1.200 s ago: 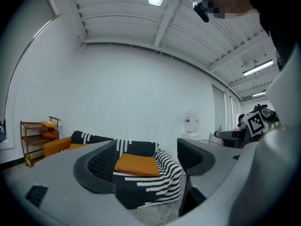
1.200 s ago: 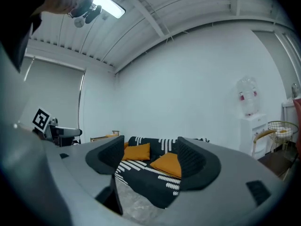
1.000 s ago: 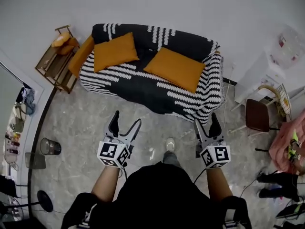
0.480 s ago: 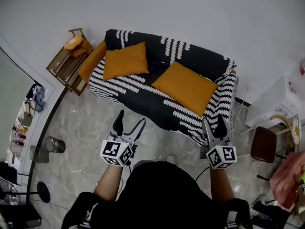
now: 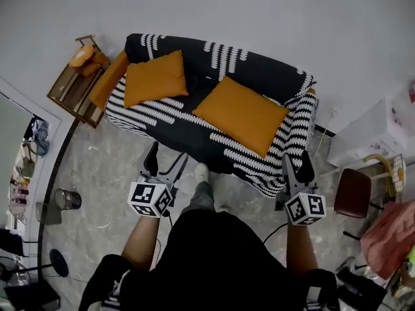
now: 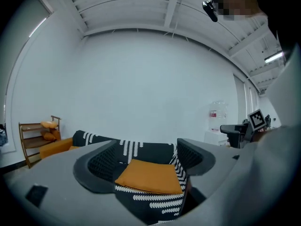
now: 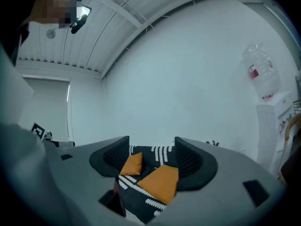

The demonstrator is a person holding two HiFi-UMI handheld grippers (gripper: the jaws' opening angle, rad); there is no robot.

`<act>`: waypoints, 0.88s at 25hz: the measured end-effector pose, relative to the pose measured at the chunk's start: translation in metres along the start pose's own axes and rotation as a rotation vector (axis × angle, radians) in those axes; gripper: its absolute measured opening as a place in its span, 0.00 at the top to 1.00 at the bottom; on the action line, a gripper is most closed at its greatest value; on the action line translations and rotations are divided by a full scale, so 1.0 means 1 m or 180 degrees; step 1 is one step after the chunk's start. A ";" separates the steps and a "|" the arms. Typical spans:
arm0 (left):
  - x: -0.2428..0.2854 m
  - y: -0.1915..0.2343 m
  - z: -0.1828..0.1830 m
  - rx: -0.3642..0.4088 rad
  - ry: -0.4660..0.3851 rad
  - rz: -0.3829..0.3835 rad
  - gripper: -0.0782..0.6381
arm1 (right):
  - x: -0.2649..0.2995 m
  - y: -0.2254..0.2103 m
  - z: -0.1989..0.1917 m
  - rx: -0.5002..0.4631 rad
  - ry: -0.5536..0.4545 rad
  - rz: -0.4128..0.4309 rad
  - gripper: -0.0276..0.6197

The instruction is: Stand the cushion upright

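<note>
A sofa (image 5: 194,131) with a black-and-white cover bears two orange cushions. The larger cushion (image 5: 241,114) lies flat on the seat's right half, and the smaller cushion (image 5: 154,78) leans against the backrest at the left. My left gripper (image 5: 167,157) hovers open over the floor just short of the sofa's front edge, and through its jaws I see the flat cushion (image 6: 149,177). My right gripper (image 5: 296,167) is near the sofa's right front corner. Its jaws are closing with nothing between them; the flat cushion (image 7: 161,182) lies beyond them.
A wooden shelf (image 5: 74,76) stands left of the sofa. A white water dispenser (image 5: 373,138) and a brown stool (image 5: 353,193) are at the right. A small bin (image 5: 67,198) sits on the marble floor at the left. The person's foot (image 5: 202,172) is by the sofa front.
The person has stepped toward the sofa, and both grippers are now closer to its front edge. The right jaws look a little narrower.
</note>
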State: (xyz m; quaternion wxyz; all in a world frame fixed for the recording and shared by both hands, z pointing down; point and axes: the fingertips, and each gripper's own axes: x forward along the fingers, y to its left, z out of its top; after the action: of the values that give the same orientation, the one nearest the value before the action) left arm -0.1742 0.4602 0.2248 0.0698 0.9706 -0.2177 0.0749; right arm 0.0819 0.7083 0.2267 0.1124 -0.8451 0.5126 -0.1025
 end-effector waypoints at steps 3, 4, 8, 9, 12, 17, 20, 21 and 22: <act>0.036 0.001 -0.005 0.0011 0.0060 -0.0116 0.33 | 0.010 -0.018 -0.004 0.0030 0.0018 -0.0138 0.51; 0.050 0.001 -0.006 0.0012 0.0079 -0.0171 0.33 | 0.016 -0.025 -0.006 0.0051 0.0024 -0.0196 0.51; 0.112 0.005 -0.001 0.0035 0.0084 -0.0406 0.33 | 0.058 -0.046 -0.008 0.0082 0.0037 -0.0367 0.52; 0.127 0.008 0.001 0.0049 0.0080 -0.0462 0.33 | 0.072 -0.048 -0.009 0.0059 0.0036 -0.0393 0.52; 0.171 0.027 0.007 0.0108 0.0107 -0.0591 0.33 | 0.117 -0.050 -0.009 -0.0035 0.0046 -0.0462 0.52; 0.240 0.069 0.021 0.0220 0.0159 -0.0755 0.33 | 0.193 -0.050 -0.013 -0.0041 0.0103 -0.0579 0.52; 0.277 0.090 0.030 0.0253 0.0158 -0.0860 0.33 | 0.231 -0.048 -0.014 -0.0069 0.0133 -0.0642 0.52; 0.288 0.095 0.032 0.0264 0.0157 -0.0905 0.33 | 0.239 -0.048 -0.014 -0.0094 0.0137 -0.0669 0.51; 0.298 0.099 0.033 0.0278 0.0160 -0.0950 0.33 | 0.246 -0.049 -0.015 -0.0121 0.0143 -0.0705 0.51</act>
State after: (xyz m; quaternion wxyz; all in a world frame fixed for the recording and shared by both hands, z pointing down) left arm 0.0529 0.2432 0.2546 0.0433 0.9921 -0.0657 0.0975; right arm 0.2308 0.5105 0.2702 0.0728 -0.8960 0.4203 -0.1235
